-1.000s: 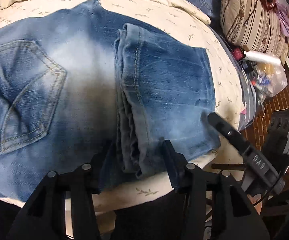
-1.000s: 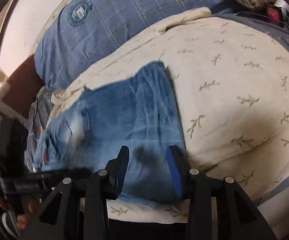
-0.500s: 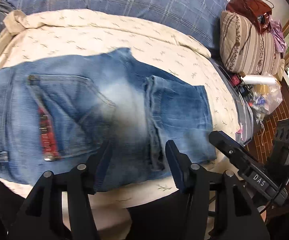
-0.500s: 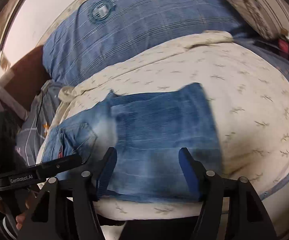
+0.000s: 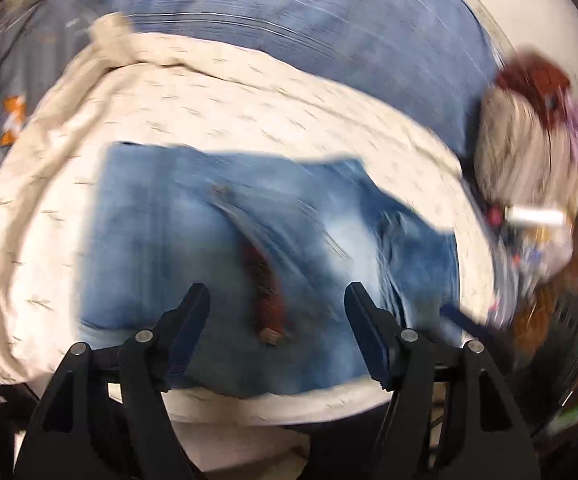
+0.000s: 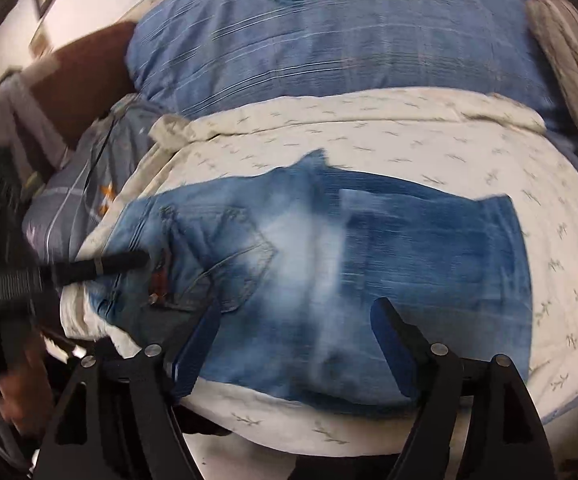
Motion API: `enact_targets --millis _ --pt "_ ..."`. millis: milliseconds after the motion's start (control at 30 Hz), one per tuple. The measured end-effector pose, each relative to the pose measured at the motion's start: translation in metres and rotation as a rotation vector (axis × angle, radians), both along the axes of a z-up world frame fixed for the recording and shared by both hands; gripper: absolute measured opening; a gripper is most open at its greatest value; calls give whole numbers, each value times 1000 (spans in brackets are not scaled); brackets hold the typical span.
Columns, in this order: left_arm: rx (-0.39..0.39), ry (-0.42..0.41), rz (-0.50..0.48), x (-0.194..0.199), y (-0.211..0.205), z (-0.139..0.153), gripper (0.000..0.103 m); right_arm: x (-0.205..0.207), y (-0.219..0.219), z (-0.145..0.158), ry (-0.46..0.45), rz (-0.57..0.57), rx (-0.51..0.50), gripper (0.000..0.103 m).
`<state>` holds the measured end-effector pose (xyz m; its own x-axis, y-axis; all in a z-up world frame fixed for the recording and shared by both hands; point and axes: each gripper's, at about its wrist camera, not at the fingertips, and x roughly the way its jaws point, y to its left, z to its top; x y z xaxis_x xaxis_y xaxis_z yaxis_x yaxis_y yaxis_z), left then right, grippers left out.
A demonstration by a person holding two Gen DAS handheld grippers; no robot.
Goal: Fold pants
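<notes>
Denim, thick and floppy: my folded jeans [image 6: 329, 280] lie on the bed's cream quilt [image 6: 449, 148] by its near edge. I'd grip the doubled hems at the right end, where layers are stiffest. Left hand-held gripper [image 5: 277, 300] and right hand-held gripper [image 6: 295, 316] hover empty, jaws opening. Blur hides the pocket stitching and layer count.

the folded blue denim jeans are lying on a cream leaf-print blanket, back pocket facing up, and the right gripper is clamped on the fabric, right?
Not quite. The right gripper is not clamped on anything: the right wrist view shows its jaws apart and opening, with nothing pinched between them. The rest holds: the folded blue denim jeans lie on the cream leaf-print blanket, back pocket facing up.
</notes>
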<state>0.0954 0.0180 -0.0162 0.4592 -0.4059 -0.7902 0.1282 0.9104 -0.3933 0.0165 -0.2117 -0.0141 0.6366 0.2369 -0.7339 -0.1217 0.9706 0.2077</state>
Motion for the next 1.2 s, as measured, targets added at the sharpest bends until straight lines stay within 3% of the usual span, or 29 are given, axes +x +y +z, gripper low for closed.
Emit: enact_targets --millis 167,300,433,600,800,933,1033,1100,1133,1167,1200 --pt "-149 105 218 32 98 -15 70 -3 63 -2 -44 161 -119 83" --pt "-284 225 248 42 135 -43 70 -4 115 -3 -101 281 -195 83" --pt "-327 315 210 50 136 -66 70 -7 158 -10 -131 385 -269 83" --pt "-355 360 174 57 131 -81 71 -12 195 -24 -167 459 -388 83" --pt "-374 404 126 83 122 -90 80 -6 230 -52 -210 508 -567 83" --pt "-417 425 30 103 116 -96 84 2 248 -78 -263 523 -696 88" --pt "-454 456 -39 117 114 -98 83 12 241 -73 -278 521 -630 87" --pt "-484 477 -60 119 116 -98 54 17 228 -61 -264 512 -533 73" --pt "-492 494 -76 118 113 -98 19 17 223 -56 -257 512 -491 59" --pt "-501 500 -89 116 110 -98 9 17 218 -49 -249 515 -448 44" --pt "-490 473 -96 113 106 -92 9 14 214 -43 -253 505 -426 40"
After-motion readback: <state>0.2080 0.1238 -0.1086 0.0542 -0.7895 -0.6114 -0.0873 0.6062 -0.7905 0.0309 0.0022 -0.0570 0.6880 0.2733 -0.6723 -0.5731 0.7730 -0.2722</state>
